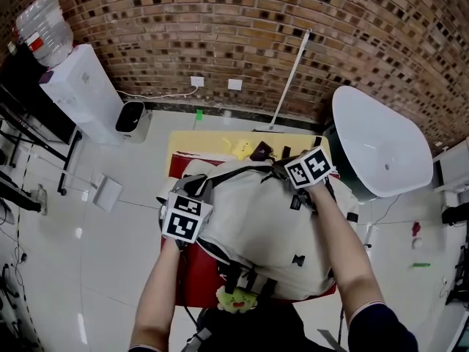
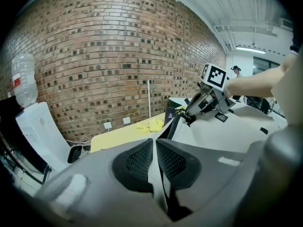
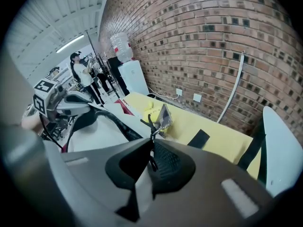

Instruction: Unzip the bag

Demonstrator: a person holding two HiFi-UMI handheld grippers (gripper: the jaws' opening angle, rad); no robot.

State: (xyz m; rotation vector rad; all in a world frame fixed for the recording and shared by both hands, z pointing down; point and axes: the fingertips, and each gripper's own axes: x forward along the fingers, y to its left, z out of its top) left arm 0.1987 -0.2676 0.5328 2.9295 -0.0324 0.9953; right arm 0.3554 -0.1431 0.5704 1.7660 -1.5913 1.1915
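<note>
The bag (image 1: 256,218) lies on the desk (image 1: 209,144), stretched between both claws. Its zipper pull (image 3: 150,126) is mostly hidden inside the clenched right claw (image 3: 151,157). The left claw (image 2: 154,150) pinches a fabric fold (image 2: 152,176). Forearms (image 1: 343,248) extend forward, claws tilted downward.

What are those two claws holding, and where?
Left claw pinches an edge of the cream fabric backpack; right claw grips its black zip pull.
</note>
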